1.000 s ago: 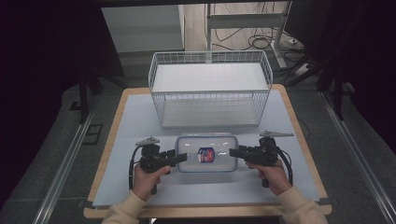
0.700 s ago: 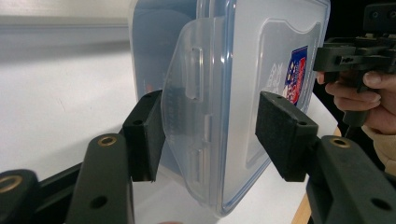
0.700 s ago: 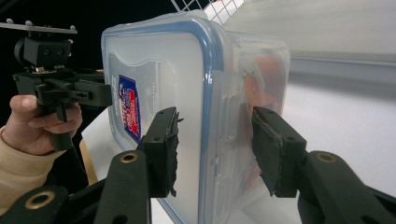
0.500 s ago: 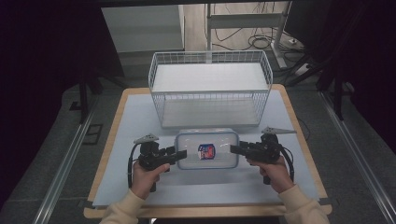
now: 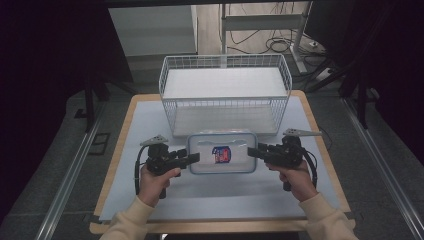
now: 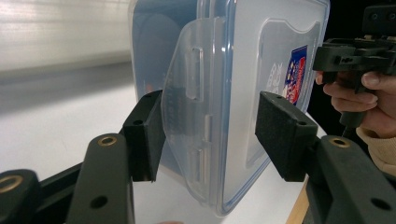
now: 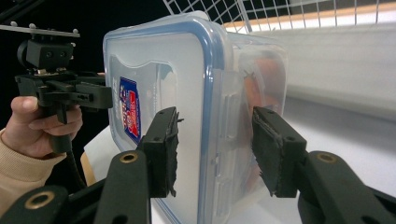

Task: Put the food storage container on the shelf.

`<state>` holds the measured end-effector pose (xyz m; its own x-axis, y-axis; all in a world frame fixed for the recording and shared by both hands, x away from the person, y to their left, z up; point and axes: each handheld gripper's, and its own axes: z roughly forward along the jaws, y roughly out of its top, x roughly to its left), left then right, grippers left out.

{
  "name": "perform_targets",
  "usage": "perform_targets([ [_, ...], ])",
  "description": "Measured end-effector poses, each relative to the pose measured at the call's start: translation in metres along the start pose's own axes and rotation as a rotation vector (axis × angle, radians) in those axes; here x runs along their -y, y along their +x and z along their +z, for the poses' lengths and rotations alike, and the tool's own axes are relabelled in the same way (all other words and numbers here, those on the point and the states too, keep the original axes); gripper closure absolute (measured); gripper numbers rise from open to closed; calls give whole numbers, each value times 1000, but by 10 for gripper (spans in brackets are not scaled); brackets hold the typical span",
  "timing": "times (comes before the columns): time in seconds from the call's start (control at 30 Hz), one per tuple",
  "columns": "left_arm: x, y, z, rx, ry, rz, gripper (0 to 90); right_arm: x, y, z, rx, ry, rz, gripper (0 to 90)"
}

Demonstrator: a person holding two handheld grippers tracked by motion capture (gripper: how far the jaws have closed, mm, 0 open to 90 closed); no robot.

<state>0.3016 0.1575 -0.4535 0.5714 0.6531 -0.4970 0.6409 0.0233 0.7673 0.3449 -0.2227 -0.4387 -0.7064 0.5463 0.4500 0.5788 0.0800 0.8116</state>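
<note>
High view: wire basket (image 5: 225, 95) behind container (image 5: 222, 152)

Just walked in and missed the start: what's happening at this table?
A person holds a clear lidded food container between two handheld grippers, the left gripper at one end and the right gripper at the other, each clamped across lid and base. It hangs level just in front of the white wire basket.

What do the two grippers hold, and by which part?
A clear lidded container: the left gripper clamps its one short end, the right gripper the opposite end.
</note>
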Motion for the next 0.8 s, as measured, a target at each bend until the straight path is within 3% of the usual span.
perform_targets([
  [0.8, -51, -15, -10, 20, -48, 48, 437, -52, 17, -17, 26, -41, -58, 525],
])
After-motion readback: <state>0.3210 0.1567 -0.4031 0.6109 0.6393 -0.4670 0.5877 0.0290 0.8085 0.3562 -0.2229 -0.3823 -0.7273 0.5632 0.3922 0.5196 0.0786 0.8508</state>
